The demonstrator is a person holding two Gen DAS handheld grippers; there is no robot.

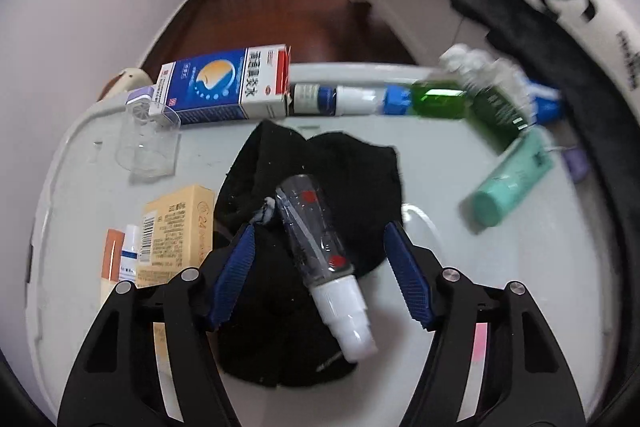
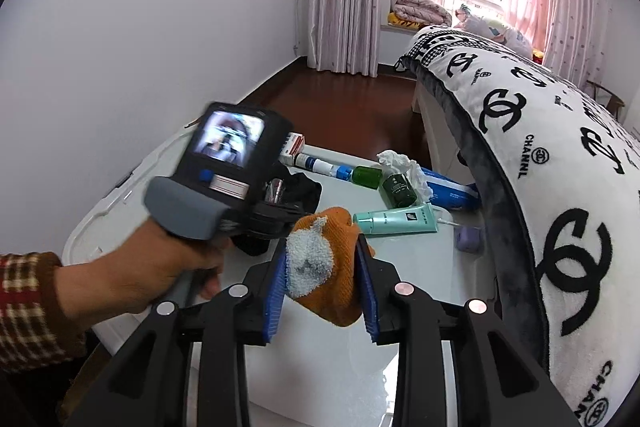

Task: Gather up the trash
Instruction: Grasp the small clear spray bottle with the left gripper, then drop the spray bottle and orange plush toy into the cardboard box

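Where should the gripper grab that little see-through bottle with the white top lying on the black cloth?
Probably around the clear spray bottle body, not its stepped white cap, which narrows and could slip. The bottle lies flat on the black cloth, pointing roughly along the left gripper, whose open pads sit either side. Come from above, squeezing across its round sides.

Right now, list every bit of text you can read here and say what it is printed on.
"CHANNL": blanket on the bed, under its interlocked-C logos.
"CHAN...": same blanket, lower edge, cut off.
"24": beige box; the rest and the barcode digits are too small.
Large Chinese characters: blue-and-white box, too skewed to transcribe.
Green tube, dark green bottle: labels blurred.
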